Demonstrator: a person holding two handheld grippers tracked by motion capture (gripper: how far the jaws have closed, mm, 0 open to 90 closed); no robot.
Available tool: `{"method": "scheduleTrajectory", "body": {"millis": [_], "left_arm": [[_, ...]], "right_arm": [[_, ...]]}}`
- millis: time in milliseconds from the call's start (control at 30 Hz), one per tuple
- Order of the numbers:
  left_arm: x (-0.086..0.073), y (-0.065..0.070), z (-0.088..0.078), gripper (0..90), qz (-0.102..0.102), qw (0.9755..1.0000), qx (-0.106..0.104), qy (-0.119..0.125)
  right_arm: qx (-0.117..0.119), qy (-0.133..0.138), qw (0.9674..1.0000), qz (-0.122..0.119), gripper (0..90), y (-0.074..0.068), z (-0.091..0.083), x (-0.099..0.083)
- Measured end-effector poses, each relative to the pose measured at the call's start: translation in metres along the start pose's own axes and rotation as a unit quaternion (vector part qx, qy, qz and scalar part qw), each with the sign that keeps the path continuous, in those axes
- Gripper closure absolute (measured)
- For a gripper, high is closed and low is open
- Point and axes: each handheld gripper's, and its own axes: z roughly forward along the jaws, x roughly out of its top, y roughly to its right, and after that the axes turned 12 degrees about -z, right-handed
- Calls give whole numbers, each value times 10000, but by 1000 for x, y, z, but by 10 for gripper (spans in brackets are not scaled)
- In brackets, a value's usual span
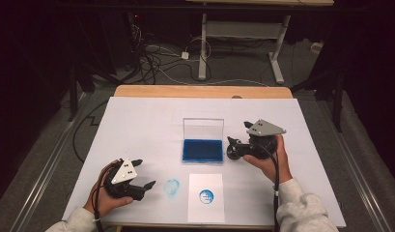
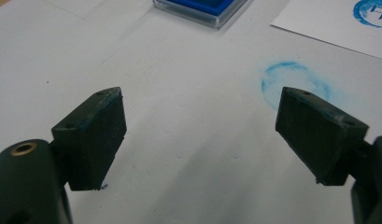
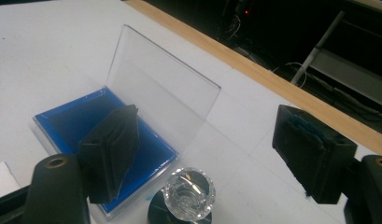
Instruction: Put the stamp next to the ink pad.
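**Stamp released beside the ink pad**

The crystal-topped stamp (image 3: 188, 193) is standing upright on the white worktop (image 1: 137, 121), touching the blue ink pad's (image 1: 202, 150) right edge, mid-table. We are holding the right gripper (image 3: 205, 149) unclenched above it, grasping nothing. Our left gripper (image 2: 200, 135) is resting spread near the front-left corner, beside a blue smudge (image 2: 293, 81).

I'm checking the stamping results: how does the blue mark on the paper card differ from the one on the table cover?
The mark on the paper card is dark, crisp and patterned; the mark on the table cover is pale, smudged, mostly a faint ring. The first sits on the separate card, the second left of it. Both are round and blue.
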Motion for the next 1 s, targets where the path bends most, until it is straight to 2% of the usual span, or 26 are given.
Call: {"method": "scheduleTrajectory", "body": {"millis": [67,500,1000], "left_arm": [[0,0,0,159,-3,10000,-6,-3],[0,0,-1,159,4,10000,12,9],[1,0,0,159,8,10000,35,5]], "right_arm": [[-45,22,10000,-42,197,-1,-2,2],[-47,260,9994,-237,209,-11,-23,11],[-104,358,9987,-342,208,-15,-49,7]]}}
